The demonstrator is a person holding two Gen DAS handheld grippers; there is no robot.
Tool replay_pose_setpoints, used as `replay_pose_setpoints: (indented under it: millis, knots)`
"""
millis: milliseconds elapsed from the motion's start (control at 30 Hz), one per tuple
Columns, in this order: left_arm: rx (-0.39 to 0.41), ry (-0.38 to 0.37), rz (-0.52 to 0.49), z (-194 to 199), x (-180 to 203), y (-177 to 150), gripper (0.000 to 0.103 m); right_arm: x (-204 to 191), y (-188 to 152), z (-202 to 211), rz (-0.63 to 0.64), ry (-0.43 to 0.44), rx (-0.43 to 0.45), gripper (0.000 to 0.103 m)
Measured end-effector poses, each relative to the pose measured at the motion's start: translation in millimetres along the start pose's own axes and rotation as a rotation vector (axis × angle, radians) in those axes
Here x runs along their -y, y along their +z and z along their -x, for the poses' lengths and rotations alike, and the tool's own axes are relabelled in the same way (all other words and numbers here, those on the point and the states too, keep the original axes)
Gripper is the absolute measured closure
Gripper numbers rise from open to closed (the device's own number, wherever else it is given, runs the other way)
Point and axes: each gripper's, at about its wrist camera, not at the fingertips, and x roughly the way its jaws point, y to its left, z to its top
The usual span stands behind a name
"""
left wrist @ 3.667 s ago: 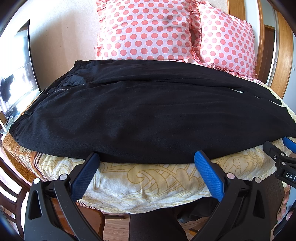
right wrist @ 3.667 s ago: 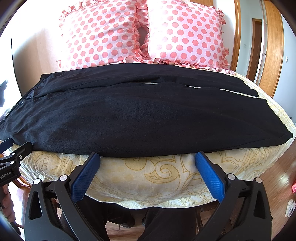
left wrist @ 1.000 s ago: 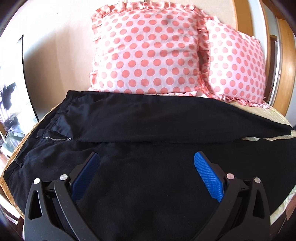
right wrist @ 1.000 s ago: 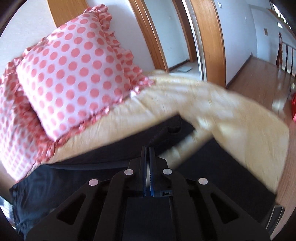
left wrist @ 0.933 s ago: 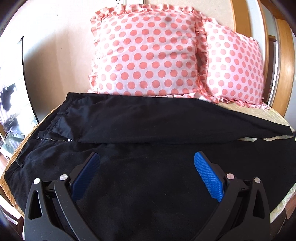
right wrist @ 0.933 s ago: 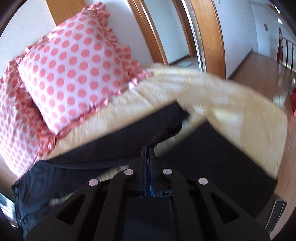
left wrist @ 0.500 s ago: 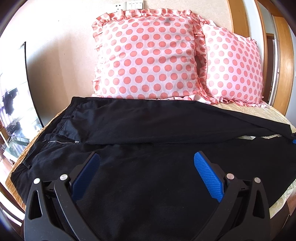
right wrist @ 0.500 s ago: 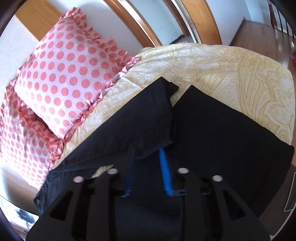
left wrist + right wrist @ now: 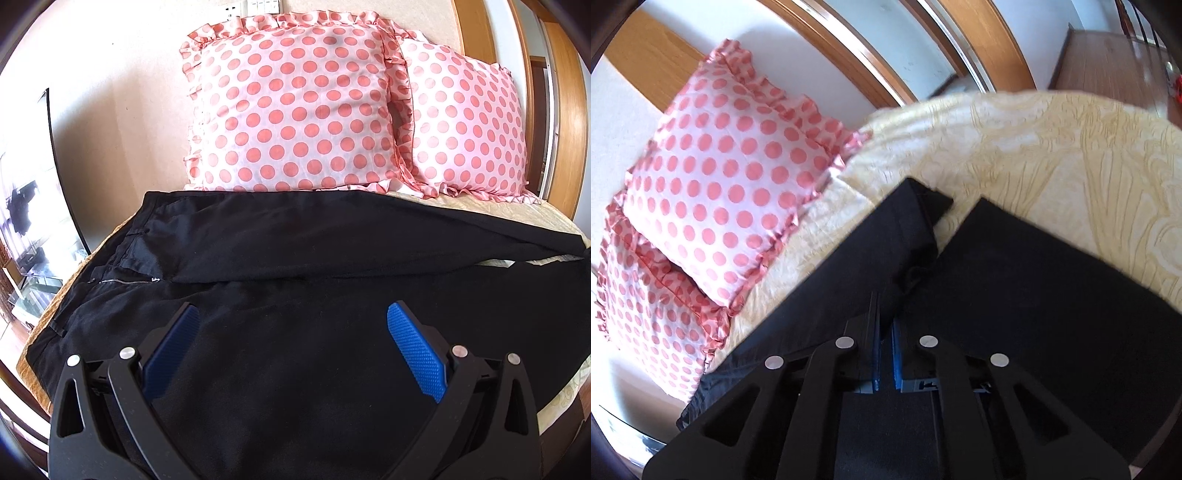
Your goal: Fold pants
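The left gripper (image 9: 293,325) hovers wide open above the black pants (image 9: 295,258). The right gripper (image 9: 885,325), jaws just closing, pinches the far leg's fabric; polka-dot pillows (image 9: 713,192) sit beyond to its left.

Two pink polka-dot pillows (image 9: 291,110) (image 9: 465,125) upright against the wall, far beyond the left claw (image 9: 291,354); yellow patterned bedspread (image 9: 1052,147) ahead of the right claw (image 9: 885,328); wooden door frame (image 9: 982,40) beyond.

Since the start, both grippers are forward over the bed (image 9: 1052,140). The right gripper (image 9: 885,325) now pinches the far leg of the pants (image 9: 1034,295) near the hem, its jaws having just been closing.
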Motion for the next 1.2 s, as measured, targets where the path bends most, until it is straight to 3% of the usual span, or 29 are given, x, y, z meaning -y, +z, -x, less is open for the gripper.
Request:
replay_pose_setpoints:
  millis: [133,267,467,667,800,967,1200]
  knots:
    - [0.03,0.012,-0.014,6,-1,-1,0.002,-6,1,46,0.051,0.038,0.109,0.099]
    - [0.08,-0.003,-0.024,13,0,-2,0.002,-5,-19,87,0.116,0.015,0.173,0.099]
    - [0.055,-0.015,-0.034,10,-2,2,0.002,32,-57,85,0.039,-0.049,0.086,0.099]
    - [-0.023,-0.053,0.085,-14,-45,32,0.002,50,-71,71,0.006,-0.058,0.045,0.099]
    - [-0.065,-0.025,0.208,-57,-91,75,0.002,48,-72,71,0.038,-0.063,0.048,0.099]
    - [-0.23,0.022,0.353,-153,-139,130,0.002,47,-72,70,0.053,-0.061,0.045,0.099]
    - [-0.395,0.125,0.505,-256,-180,160,0.025,44,-70,69,0.079,-0.08,0.033,0.099]
